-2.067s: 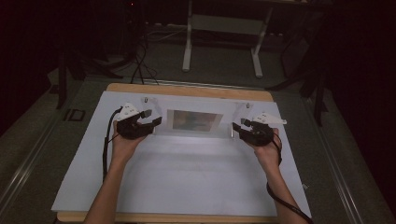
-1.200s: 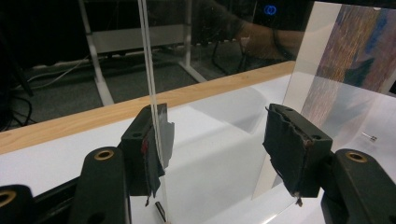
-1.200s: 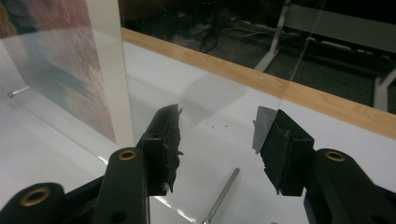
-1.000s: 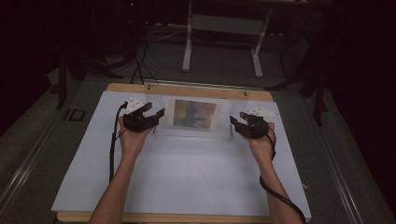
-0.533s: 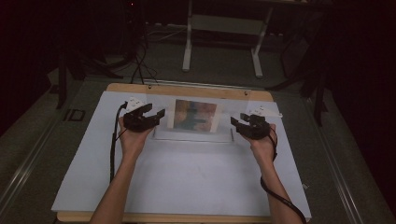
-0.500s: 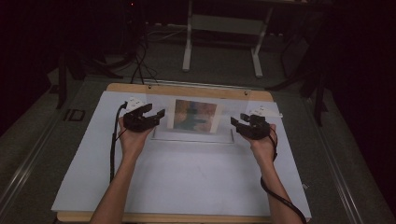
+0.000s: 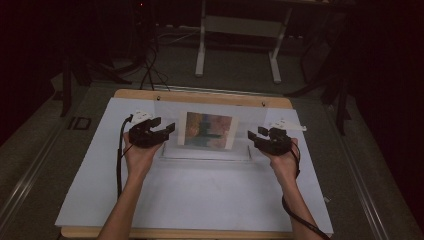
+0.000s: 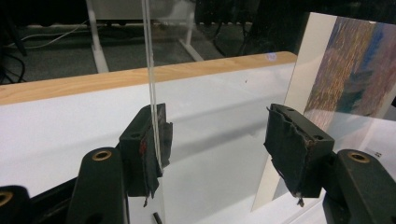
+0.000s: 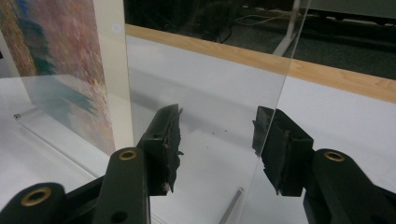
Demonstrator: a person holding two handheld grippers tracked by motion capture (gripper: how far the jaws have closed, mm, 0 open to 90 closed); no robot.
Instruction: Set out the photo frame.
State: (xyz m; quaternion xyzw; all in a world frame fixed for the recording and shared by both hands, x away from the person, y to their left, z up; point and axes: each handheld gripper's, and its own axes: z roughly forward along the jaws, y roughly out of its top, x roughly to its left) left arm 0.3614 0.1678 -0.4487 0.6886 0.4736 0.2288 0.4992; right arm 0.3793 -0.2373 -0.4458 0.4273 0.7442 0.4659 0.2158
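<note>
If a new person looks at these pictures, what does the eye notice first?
First, the colourful picture standing upright at the far middle of the white table, inside a clear acrylic frame. Next, the left gripper and the right gripper, one at each side edge of that frame, both open.

The clear panel (image 8: 150, 70) runs past the top edge in both gripper views — its height can't be told. The print (image 9: 60, 70) is cut off at left, its picture blurred. Whether panel touches pads — unclear.

High view looks down from afar; both gripper views, close, share the picture (image 7: 207, 130), perhaps blurred.
</note>
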